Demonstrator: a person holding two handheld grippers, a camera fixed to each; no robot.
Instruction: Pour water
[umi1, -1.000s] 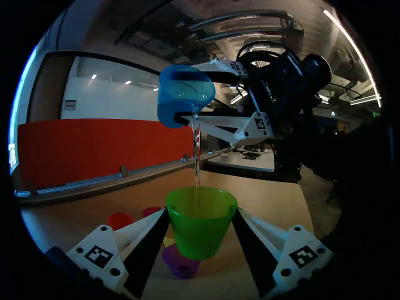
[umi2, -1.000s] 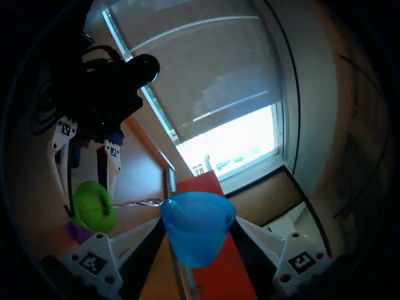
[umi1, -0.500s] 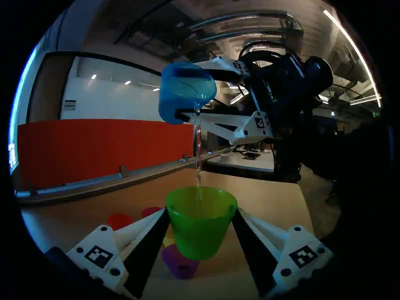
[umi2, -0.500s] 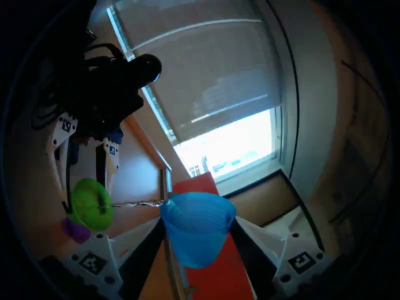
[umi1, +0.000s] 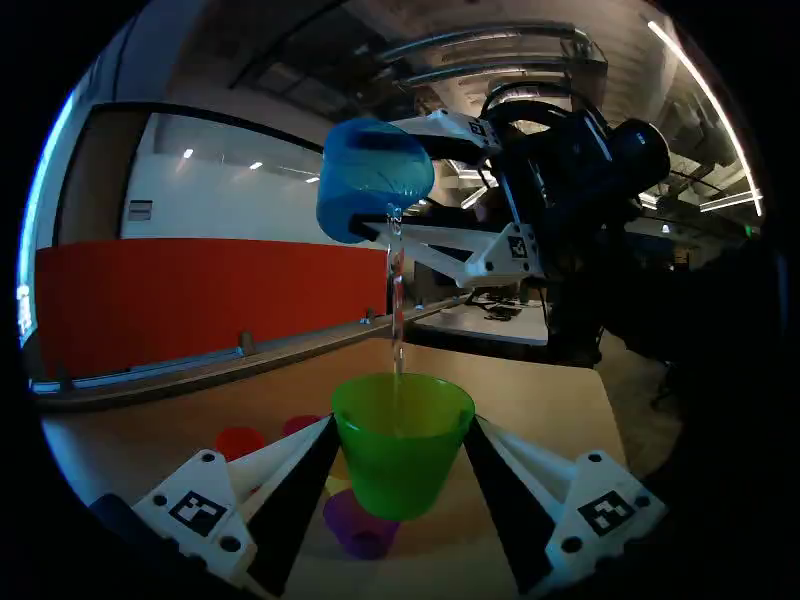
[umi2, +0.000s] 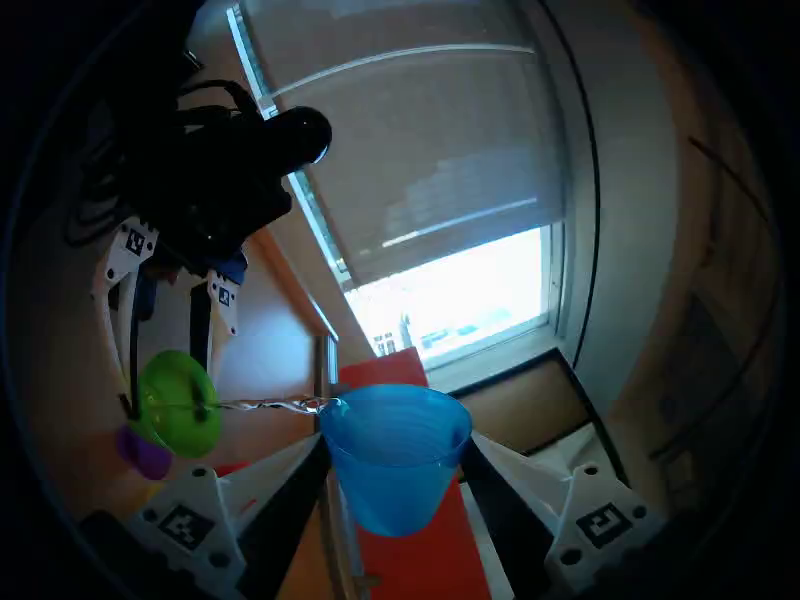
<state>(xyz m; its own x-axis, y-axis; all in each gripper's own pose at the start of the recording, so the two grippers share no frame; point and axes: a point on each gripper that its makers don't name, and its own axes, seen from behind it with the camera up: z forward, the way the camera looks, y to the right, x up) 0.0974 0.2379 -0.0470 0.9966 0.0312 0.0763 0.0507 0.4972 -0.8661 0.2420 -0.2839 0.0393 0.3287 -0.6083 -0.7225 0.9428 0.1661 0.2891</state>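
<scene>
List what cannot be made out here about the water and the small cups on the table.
- Water level in the green plastic cup: the left gripper view meets its outer wall; in the right gripper view it is too small.
- Water left in the tilted blue translucent plastic cup: its own wall hides the inside, right gripper view.
- Small purple plastic cup: upper part hidden behind the green cup, left gripper view.

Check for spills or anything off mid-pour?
Nothing stands out. The blue cup, tilted in the right claw, sends a thin stream straight into the green cup in the left claw; no puddle visible on the table.
</scene>
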